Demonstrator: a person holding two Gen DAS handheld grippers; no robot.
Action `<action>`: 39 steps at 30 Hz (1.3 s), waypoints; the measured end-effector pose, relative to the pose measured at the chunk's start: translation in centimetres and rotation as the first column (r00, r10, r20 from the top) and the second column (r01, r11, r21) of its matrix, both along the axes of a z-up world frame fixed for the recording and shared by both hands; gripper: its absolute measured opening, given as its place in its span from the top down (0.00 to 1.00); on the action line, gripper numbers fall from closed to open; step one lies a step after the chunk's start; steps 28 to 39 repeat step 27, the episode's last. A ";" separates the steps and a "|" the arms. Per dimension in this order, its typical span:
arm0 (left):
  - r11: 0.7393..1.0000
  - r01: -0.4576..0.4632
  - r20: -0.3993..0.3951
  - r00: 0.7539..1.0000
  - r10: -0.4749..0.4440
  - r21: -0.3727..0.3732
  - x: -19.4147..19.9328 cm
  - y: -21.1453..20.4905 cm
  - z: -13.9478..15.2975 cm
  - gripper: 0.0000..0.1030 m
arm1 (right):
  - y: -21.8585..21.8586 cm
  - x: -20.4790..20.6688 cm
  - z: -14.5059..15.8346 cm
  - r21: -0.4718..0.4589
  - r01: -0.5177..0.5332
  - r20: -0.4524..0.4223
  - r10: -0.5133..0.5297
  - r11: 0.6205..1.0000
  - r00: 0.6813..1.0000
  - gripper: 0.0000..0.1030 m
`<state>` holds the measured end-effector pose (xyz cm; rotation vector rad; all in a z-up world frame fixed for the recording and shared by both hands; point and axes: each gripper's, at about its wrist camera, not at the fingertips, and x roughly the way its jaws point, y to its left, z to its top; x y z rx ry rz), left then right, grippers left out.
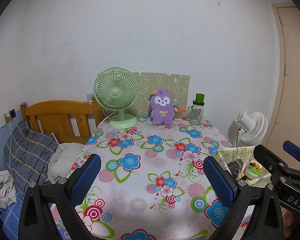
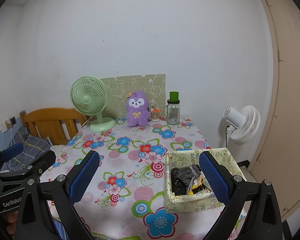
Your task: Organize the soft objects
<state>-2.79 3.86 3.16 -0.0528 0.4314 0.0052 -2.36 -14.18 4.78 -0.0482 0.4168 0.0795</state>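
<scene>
A purple plush rabbit (image 1: 162, 108) sits upright at the far edge of the flowered table (image 1: 142, 172), between a green fan and a glass jar; it also shows in the right wrist view (image 2: 137, 109). A pale yellow paper-covered box (image 2: 198, 180) stands at the table's right front and holds a grey pouch (image 2: 190, 173) and dark items; it also shows in the left wrist view (image 1: 244, 166). My left gripper (image 1: 152, 177) is open and empty above the table's near part. My right gripper (image 2: 149, 177) is open and empty, its right finger over the box.
A green desk fan (image 1: 117, 98), a glass jar with a green lid (image 1: 197, 110) and a patterned board (image 1: 166, 88) stand at the back. A wooden bed with pillows (image 1: 32, 150) lies to the left. A white floor fan (image 2: 242, 124) and a door (image 2: 286, 100) are to the right.
</scene>
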 end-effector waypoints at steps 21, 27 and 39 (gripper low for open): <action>1.000 0.001 -0.002 1.000 -0.001 0.003 0.0 -0.2 -0.1 0.00 | -0.2 -0.2 -0.4 0.004 0.007 -0.007 -0.007 1.000 1.000 0.02; 1.000 0.002 -0.004 1.000 -0.002 0.003 -0.1 -0.2 -0.1 0.00 | -0.2 -0.2 -0.6 0.006 0.010 -0.012 -0.009 1.000 1.000 0.02; 1.000 0.002 -0.004 1.000 -0.002 0.003 -0.1 -0.2 -0.1 0.00 | -0.2 -0.2 -0.6 0.006 0.010 -0.012 -0.009 1.000 1.000 0.02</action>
